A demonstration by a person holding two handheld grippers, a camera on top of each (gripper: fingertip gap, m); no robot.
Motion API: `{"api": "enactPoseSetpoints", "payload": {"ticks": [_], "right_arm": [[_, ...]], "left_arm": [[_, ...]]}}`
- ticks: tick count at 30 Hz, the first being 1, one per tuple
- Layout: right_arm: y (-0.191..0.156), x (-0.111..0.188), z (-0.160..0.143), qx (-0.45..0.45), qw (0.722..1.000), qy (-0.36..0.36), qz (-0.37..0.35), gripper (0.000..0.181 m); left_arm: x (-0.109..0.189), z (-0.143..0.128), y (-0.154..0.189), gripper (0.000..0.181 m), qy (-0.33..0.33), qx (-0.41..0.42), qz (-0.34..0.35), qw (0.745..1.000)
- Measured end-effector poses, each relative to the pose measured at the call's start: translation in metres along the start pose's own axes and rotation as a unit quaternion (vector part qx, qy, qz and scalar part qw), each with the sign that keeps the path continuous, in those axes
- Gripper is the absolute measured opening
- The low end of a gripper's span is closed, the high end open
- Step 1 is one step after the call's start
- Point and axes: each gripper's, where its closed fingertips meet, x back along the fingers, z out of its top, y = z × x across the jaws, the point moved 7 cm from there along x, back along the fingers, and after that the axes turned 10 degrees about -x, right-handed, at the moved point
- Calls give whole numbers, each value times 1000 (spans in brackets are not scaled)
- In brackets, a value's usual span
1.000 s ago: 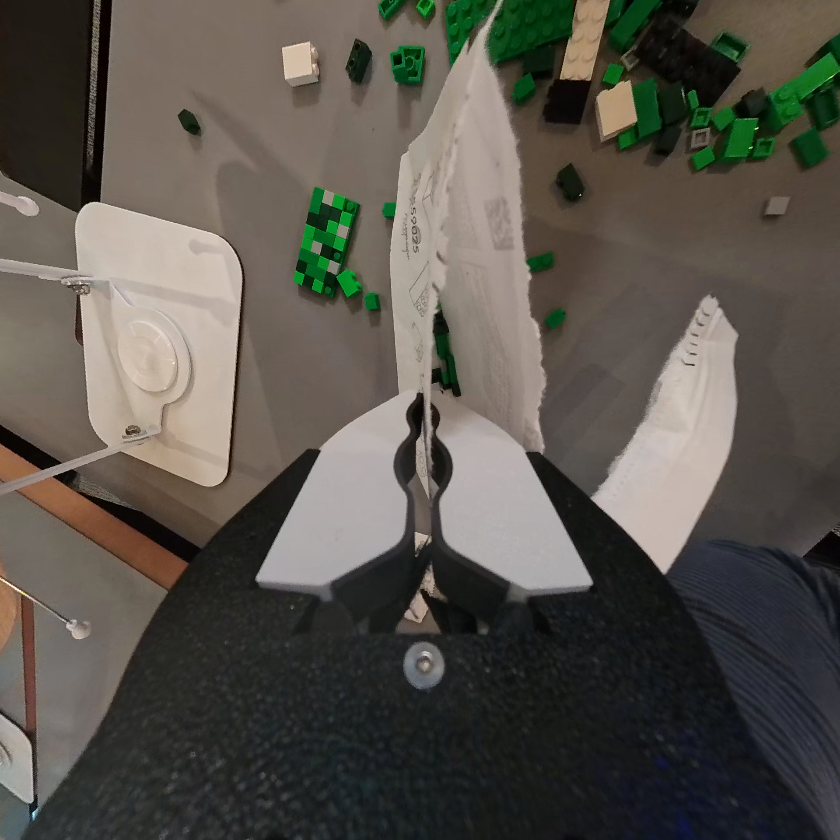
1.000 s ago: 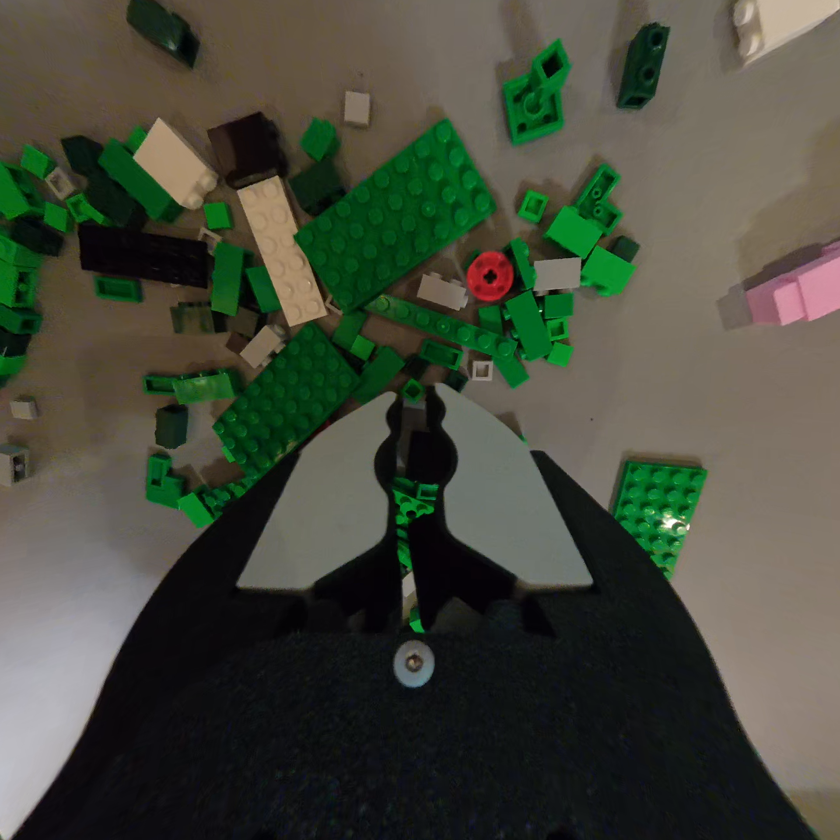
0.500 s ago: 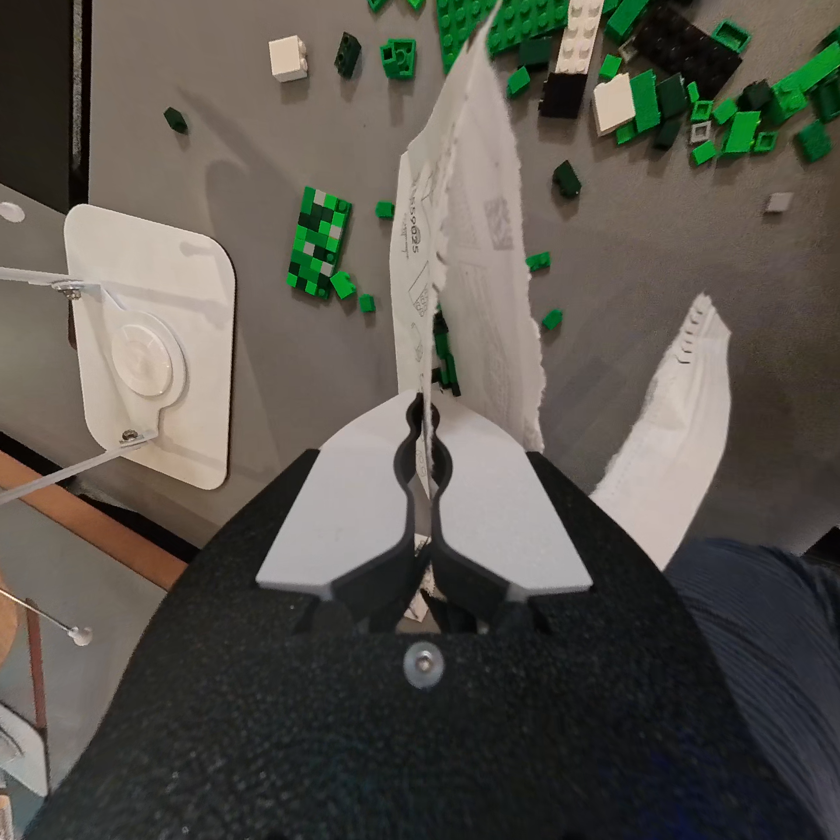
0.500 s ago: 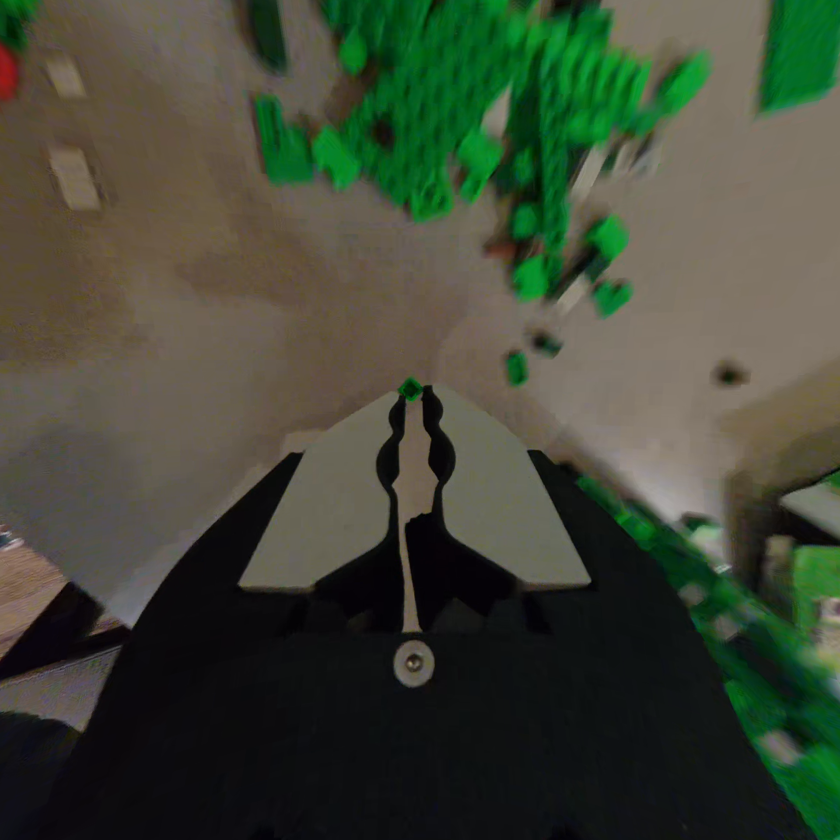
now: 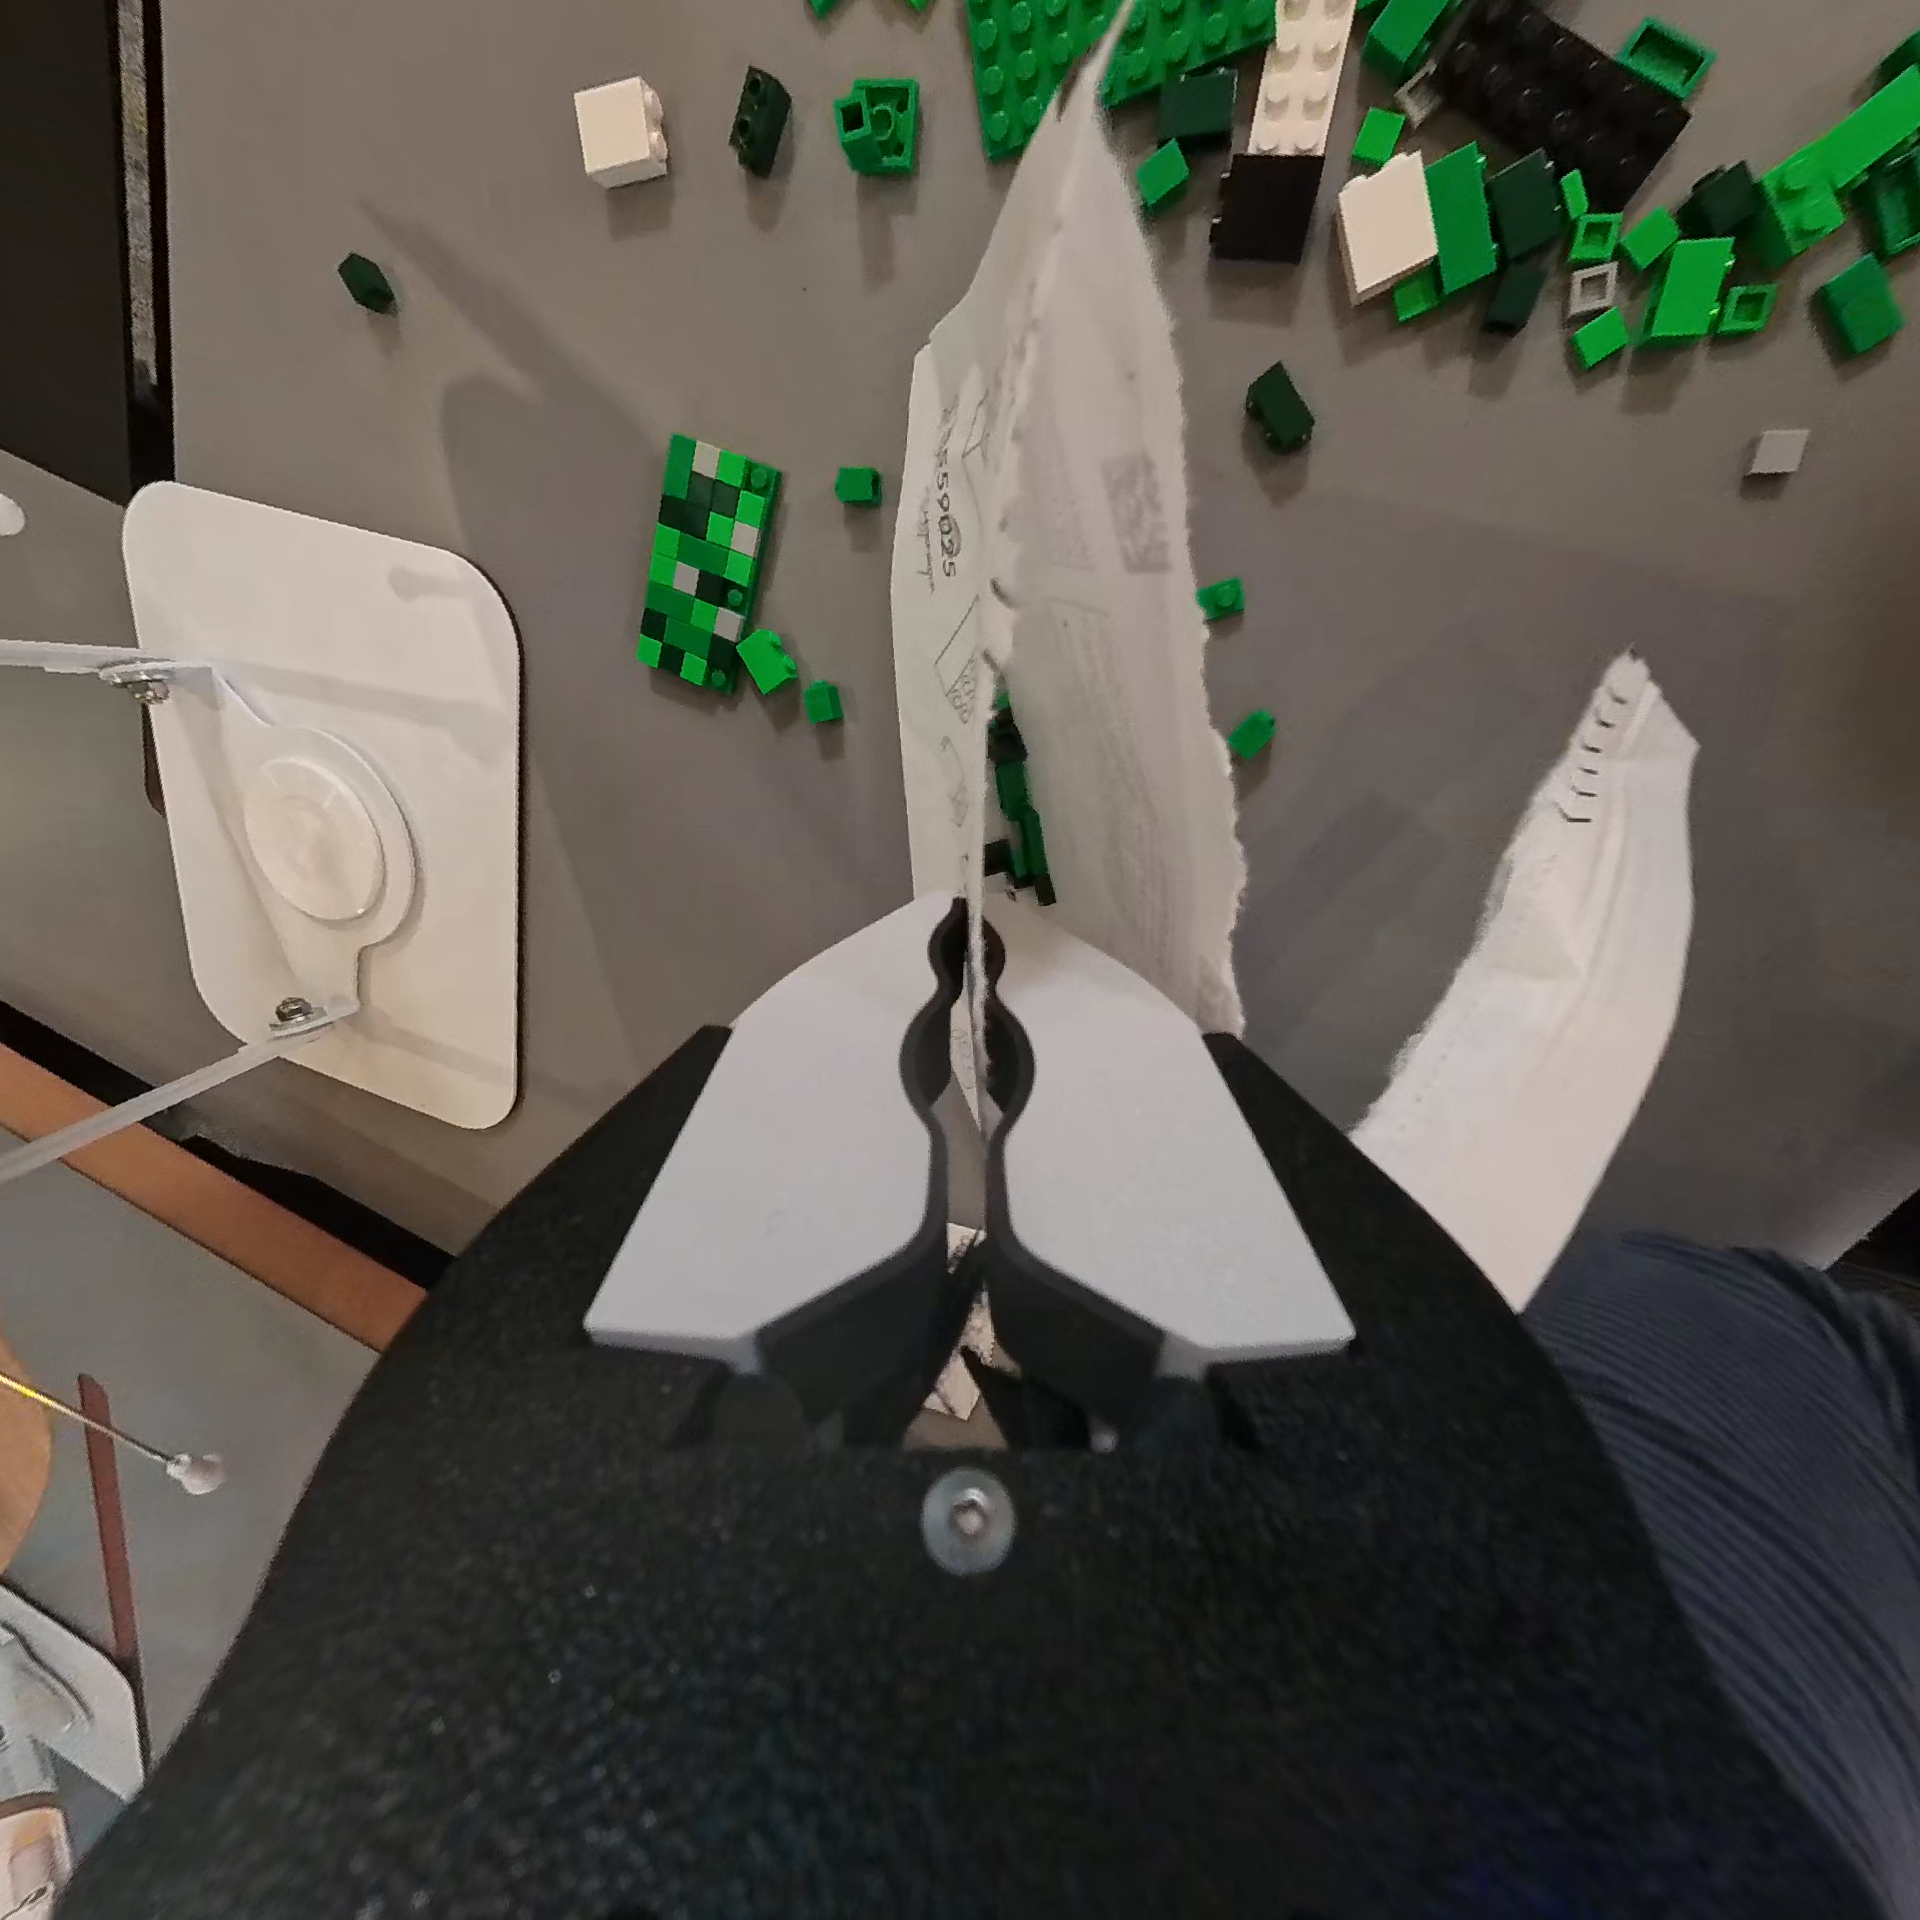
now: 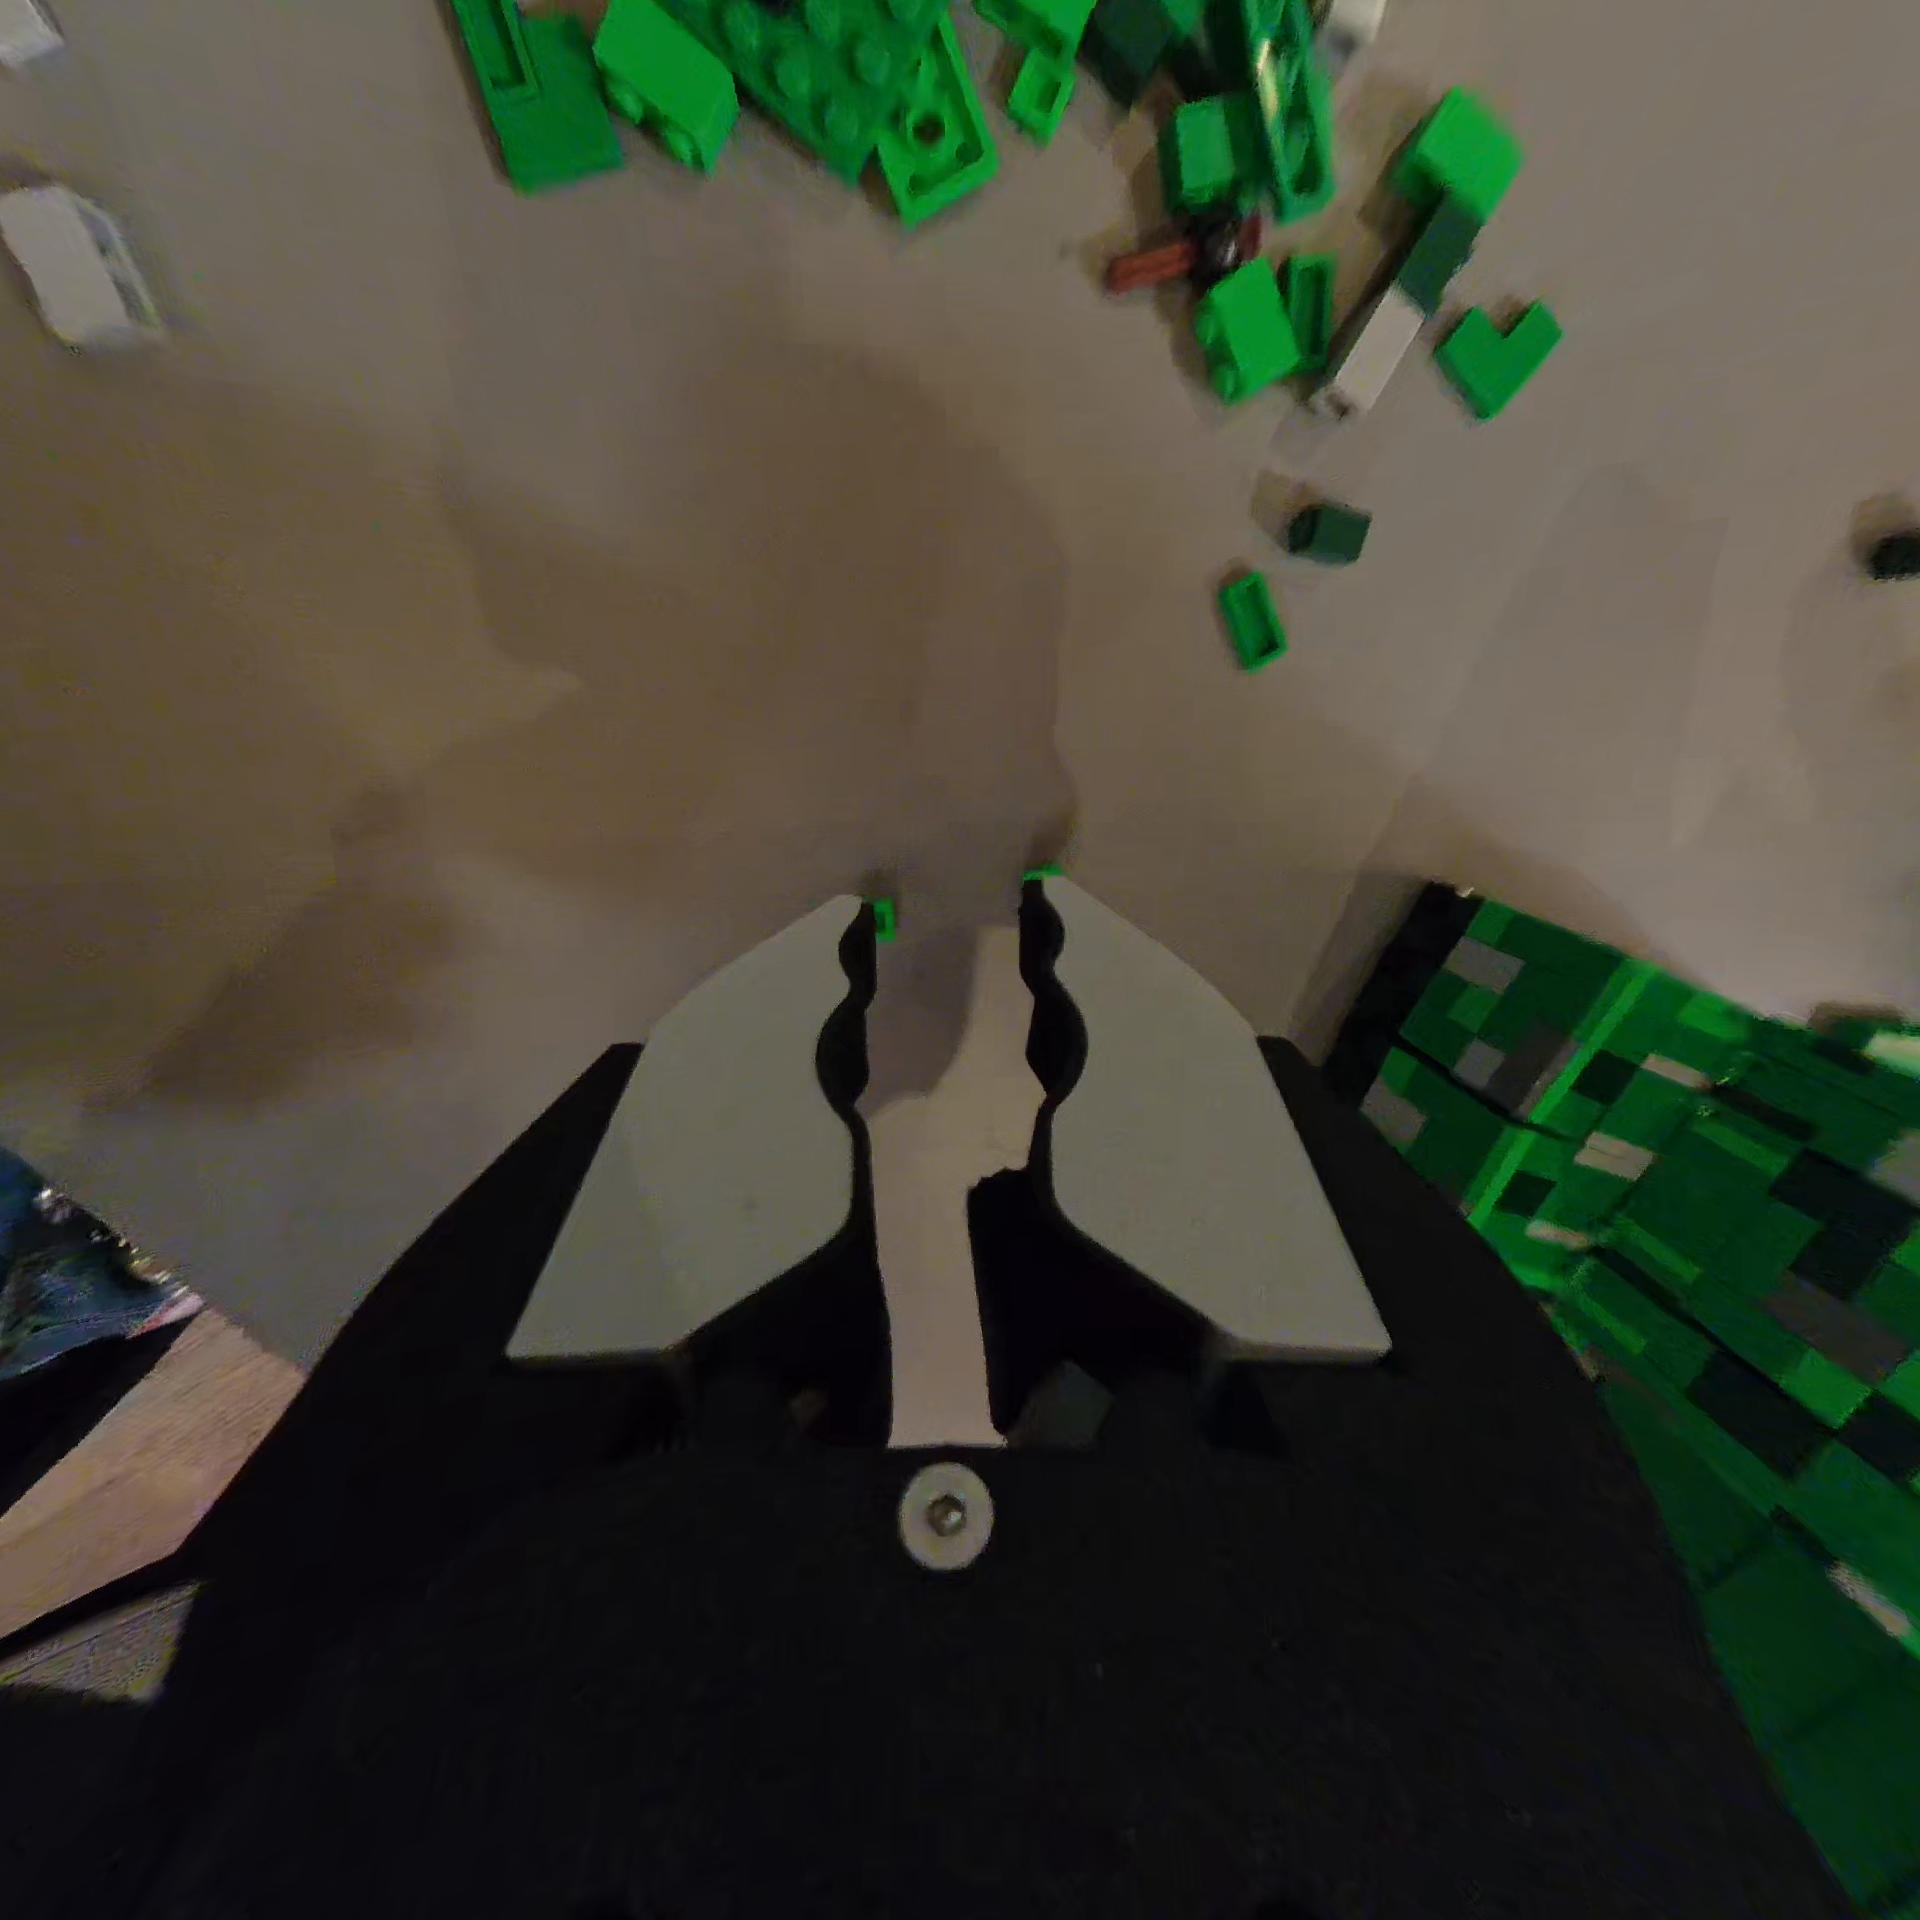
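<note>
My left gripper (image 5: pixel 971 914) is shut on a torn white paper bag (image 5: pixel 1101 540) with printing on it. The bag stands up from the jaws above the grey table (image 5: pixel 623 883). A green mosaic plate (image 5: pixel 715 566) lies on the table left of the bag. My right gripper (image 6: pixel 951 899) is open just above the table, its jaws a small gap apart. A tiny green piece (image 6: pixel 883 920) sits at the inner tip of its left finger, and a green speck (image 6: pixel 1042 876) shows at its right fingertip. I cannot tell what these rest on. A large green mosaic build (image 6: pixel 1662 1195) lies close to its right.
Loose green, white and black bricks (image 5: pixel 1455 208) are scattered across the far table and also show in the right wrist view (image 6: pixel 914 114). A second white paper bag (image 5: pixel 1538 935) lies to the right. A white mounting plate (image 5: pixel 332 790) sits at the left table edge. A dark blue sleeve (image 5: pixel 1714 1455) is at lower right. My right tips are about 40 cm from the green mosaic plate (image 5: pixel 715 566), my left tips only 15 cm.
My right gripper left the brick pile with a tiny green piece pinched at its tips, swung beside the mosaic build, and its jaws have opened. My left gripper still holds the bag, nearly still.
</note>
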Motion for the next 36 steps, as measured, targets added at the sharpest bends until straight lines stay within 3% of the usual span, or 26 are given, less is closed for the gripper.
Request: {"api": "enactPoseSetpoints", "payload": {"ticks": [6,13,16,23,32,36], "right_arm": [[-6,0,44,51,991,101,76,21],[-37,-25,94,128,975,114,141,14],[-49,-31,109,159,973,111,123,14],[-47,-42,122,167,981,60,78,11],[-48,-50,131,188,979,39,73,16],[-50,-51,132,195,977,32,81,8]], "left_arm": [[1,-1,-1,0,3,3,2,1000],[2,0,1,0,5,-3,3,1000],[3,1,2,0,8,-5,2,1000],[3,3,3,0,10,-11,1,1000],[4,1,3,0,14,-7,1,1000],[5,0,3,0,15,-6,0,1000]]}}
